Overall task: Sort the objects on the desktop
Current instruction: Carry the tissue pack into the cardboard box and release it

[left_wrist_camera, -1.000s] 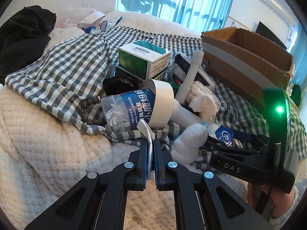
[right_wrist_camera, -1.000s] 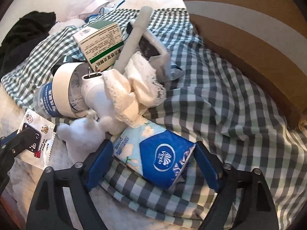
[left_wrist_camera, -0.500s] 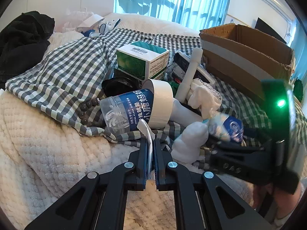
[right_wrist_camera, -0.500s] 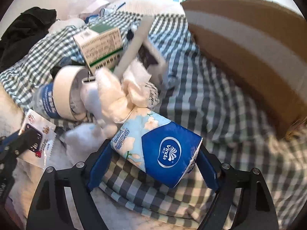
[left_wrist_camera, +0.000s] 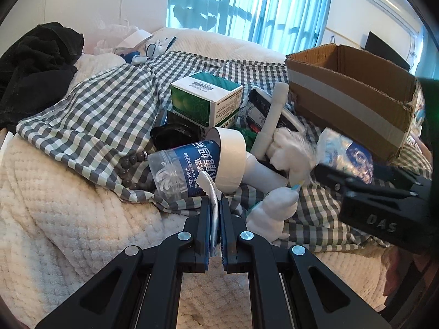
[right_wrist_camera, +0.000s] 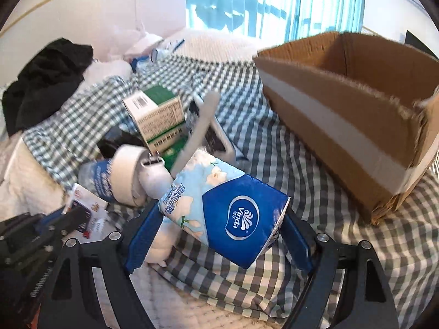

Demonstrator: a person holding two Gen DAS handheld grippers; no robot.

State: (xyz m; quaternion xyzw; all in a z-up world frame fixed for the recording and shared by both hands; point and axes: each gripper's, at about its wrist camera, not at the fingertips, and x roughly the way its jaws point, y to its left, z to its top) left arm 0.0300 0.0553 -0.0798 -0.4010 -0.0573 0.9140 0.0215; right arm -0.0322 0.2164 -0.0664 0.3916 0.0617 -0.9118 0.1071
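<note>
Left wrist view: left gripper [left_wrist_camera: 215, 205] pressed together on a thin foil sachet [left_wrist_camera: 210, 189], edge-on between the blue pads, just in front of the pile. Behind it a dental floss tub [left_wrist_camera: 181, 170] on its side, a roll of white tape [left_wrist_camera: 230, 161] leaning on the tub, a green box [left_wrist_camera: 205, 101], a bead bracelet [left_wrist_camera: 131, 164], a white plush toy [left_wrist_camera: 274, 208], all on the checked cloth [left_wrist_camera: 90, 115]. Cardboard box [left_wrist_camera: 348, 96] at far right, open at the top. Right gripper [left_wrist_camera: 354, 164] seen from the side, the tissue pack [left_wrist_camera: 345, 150] blurred between its fingers.

Right wrist view: right gripper [right_wrist_camera: 219, 219] clamped across the tissue pack [right_wrist_camera: 233, 208], held clear of the cloth, tilted, with the cardboard box [right_wrist_camera: 343, 115] up and to the right, well apart. Sachet [right_wrist_camera: 87, 211] visible at lower left in the other tool.

Risks, as judgement: soft pack, squeezed across its width and hanging low at one end, so liable to slide or twist out on a quick swing. Near wall of the box standing high; too low a path likely to catch the pack on the rim. Sachet thin and slick, apt to slip if the pinch eases. Plush toy close under the pack, possibly dragged along.
</note>
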